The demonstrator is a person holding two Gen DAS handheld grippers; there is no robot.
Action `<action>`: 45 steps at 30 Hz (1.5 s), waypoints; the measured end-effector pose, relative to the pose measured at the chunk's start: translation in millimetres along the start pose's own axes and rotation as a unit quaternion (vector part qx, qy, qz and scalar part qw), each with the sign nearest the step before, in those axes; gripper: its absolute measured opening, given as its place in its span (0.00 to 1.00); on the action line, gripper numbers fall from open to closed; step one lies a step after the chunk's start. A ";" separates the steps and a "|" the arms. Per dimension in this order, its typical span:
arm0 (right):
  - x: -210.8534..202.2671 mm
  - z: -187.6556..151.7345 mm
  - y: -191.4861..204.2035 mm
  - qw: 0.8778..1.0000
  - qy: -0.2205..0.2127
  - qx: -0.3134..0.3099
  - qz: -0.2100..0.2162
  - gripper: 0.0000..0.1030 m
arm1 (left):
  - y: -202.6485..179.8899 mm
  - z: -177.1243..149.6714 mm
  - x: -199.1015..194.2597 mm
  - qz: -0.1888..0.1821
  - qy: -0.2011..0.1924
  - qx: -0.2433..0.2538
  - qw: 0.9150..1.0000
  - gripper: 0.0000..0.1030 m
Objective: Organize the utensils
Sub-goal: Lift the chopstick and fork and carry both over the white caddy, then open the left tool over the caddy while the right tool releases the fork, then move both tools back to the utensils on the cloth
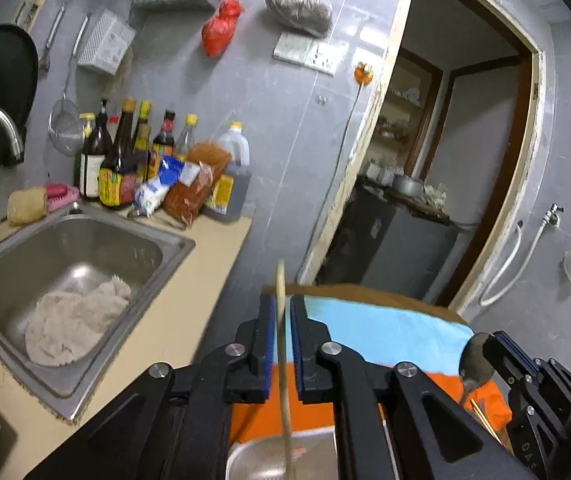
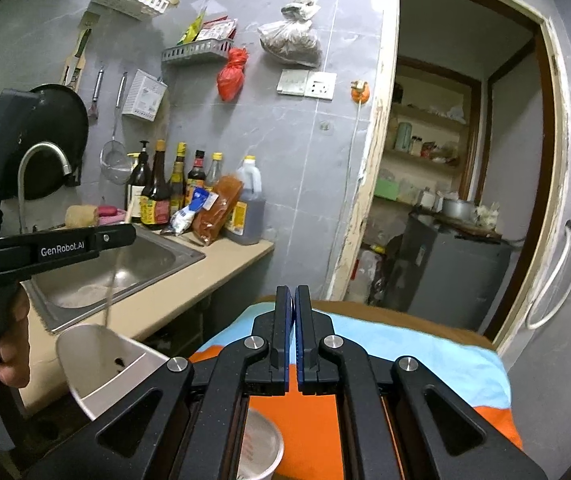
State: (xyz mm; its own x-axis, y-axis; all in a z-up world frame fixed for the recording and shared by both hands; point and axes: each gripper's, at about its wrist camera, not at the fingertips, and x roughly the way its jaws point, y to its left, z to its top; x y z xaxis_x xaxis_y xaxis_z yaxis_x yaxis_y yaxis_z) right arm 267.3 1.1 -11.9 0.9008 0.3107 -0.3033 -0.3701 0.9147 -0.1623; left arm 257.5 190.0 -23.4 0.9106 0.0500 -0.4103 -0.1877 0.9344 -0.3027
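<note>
Left hand-held gripper point(image 1: 283, 312), jaws narrow around a pale ladle handle point(image 1: 284, 380) above a steel container point(image 1: 261, 460); right hand-held gripper point(image 2: 293, 300) clamps a metal spoon point(image 1: 476, 360).

Below your claws: table point(image 2: 425, 316) under orange-and-blue cloth point(image 2: 405, 344), bearing a steel container point(image 2: 101, 364) and cup point(image 2: 263, 446).

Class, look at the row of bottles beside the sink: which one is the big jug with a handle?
The jug at the right end of the row, nearest the doorway: translucent with a yellow cap, a moulded handle and dark liquid. The others are slim, narrow-necked bottles.
</note>
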 end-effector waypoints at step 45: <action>-136.8 -38.2 -227.0 0.989 -0.029 0.118 -0.084 0.93 | -213.1 -62.7 -71.0 -0.034 -0.042 0.107 0.993 0.99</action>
State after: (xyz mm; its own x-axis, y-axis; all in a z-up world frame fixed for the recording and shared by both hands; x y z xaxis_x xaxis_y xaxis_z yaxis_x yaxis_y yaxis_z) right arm 219.4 -258.9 30.6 0.9592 0.1571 -0.2352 -0.1567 0.9874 0.0204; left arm 209.8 -34.8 16.2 0.9477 0.0056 -0.3192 -0.0506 0.9898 -0.1329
